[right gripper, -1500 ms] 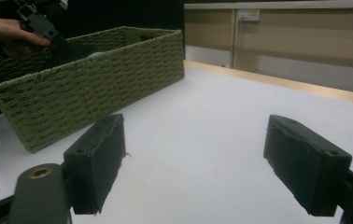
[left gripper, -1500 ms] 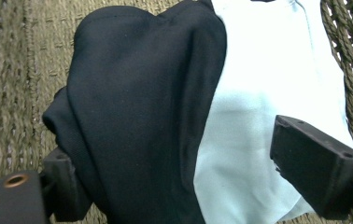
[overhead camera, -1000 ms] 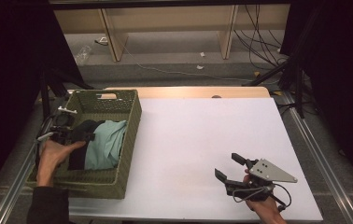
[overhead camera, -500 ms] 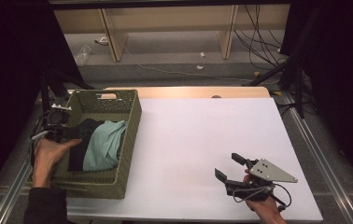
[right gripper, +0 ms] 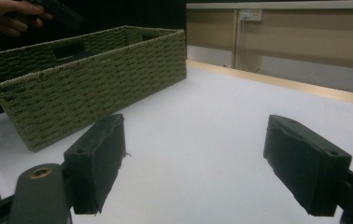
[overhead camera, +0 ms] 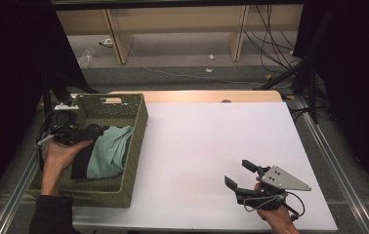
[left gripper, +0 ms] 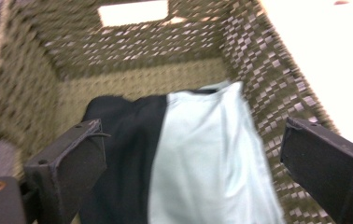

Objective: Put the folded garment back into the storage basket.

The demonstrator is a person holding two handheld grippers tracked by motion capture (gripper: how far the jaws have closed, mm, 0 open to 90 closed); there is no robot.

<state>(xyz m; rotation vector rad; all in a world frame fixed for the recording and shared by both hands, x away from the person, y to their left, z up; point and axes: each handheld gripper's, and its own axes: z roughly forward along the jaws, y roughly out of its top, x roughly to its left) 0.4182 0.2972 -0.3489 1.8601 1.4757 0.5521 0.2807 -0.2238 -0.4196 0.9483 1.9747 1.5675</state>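
- The left gripper hangs over the woven basket with its jaws spread wide and nothing between them; in the left gripper view the folded clothes lie below and between the two black jaws.
- A pale mint garment lies against the basket's wall on the tabletop side, with a black garment touching it on the other side; both rest on the basket floor.
- Seen from the high view, the left gripper is held by the person's left hand above the basket's outer long side, jaws over the black garment and the mint garment.
- The right gripper sits low over the bare white tabletop, jaws wide apart and gripping nothing, looking toward the basket's outer wall.
- In the high view the right gripper lies near the tabletop's front edge, well apart from the basket, the right hand behind it.
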